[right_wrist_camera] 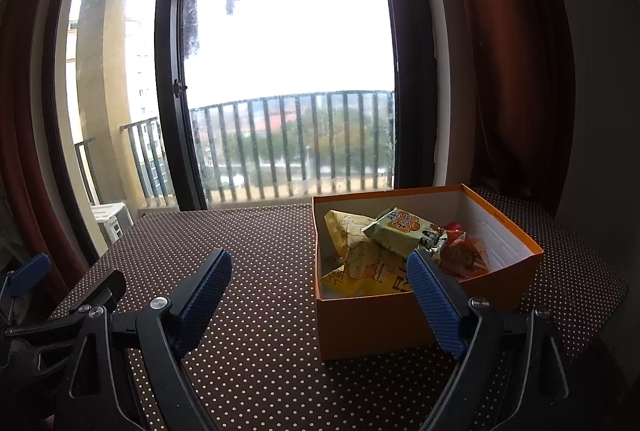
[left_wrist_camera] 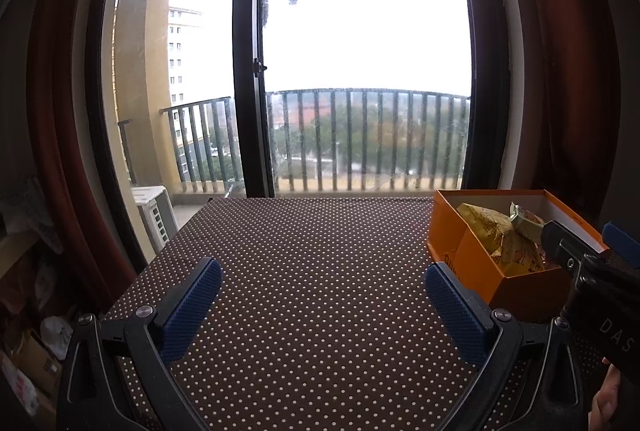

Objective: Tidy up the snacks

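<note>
The orange box (right_wrist_camera: 424, 315) holding the snack packets (right_wrist_camera: 396, 231) sits on the dotted table (right_wrist_camera: 260, 271) at about 1 o'clock from the right gripper (right_wrist_camera: 320, 295), just beyond its right finger. Both the right gripper and the left gripper (left_wrist_camera: 324, 305) are released, jaws spread and empty. The box lies at 2 o'clock from the left gripper, so the right one is judged nearer.
</note>
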